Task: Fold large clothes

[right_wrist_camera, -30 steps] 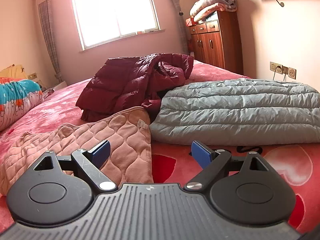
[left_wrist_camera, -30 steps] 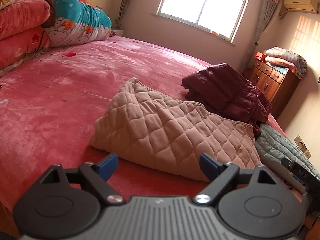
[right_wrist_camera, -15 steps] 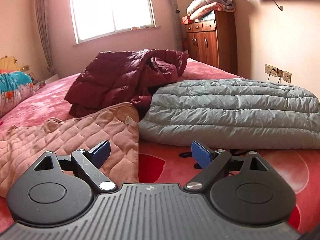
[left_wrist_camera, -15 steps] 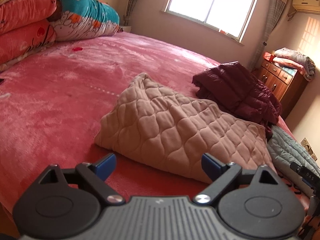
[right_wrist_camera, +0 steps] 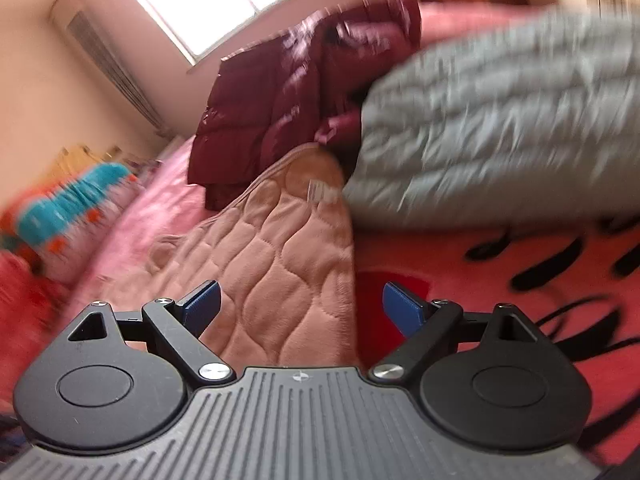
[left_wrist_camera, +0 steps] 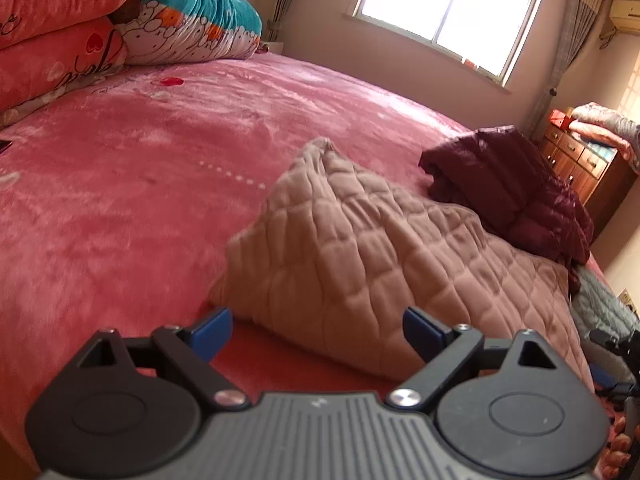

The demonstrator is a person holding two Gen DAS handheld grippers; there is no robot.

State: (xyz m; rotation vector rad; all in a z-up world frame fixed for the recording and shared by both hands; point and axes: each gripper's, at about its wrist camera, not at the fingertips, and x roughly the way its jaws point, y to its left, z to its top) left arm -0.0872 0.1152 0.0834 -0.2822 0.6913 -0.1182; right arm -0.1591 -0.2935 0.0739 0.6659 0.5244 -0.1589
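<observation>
Both the left gripper (left_wrist_camera: 318,330) and right gripper (right_wrist_camera: 301,306) hover spread apart, holding nothing, near the tan quilted garment (left_wrist_camera: 372,256) lying on the pink bedspread (left_wrist_camera: 140,168), maroon down jacket (left_wrist_camera: 504,184) beyond it.

The quilted garment (left_wrist_camera: 384,256) is dusty pink with a diamond-stitch pattern. The jacket (left_wrist_camera: 508,184) is maroon, the blanket (left_wrist_camera: 120,184) pink.

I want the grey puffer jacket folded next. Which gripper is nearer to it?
Right. The right gripper faces the grey puffer jacket just ahead; the left gripper sits beyond the pink quilted garment from it.
</observation>
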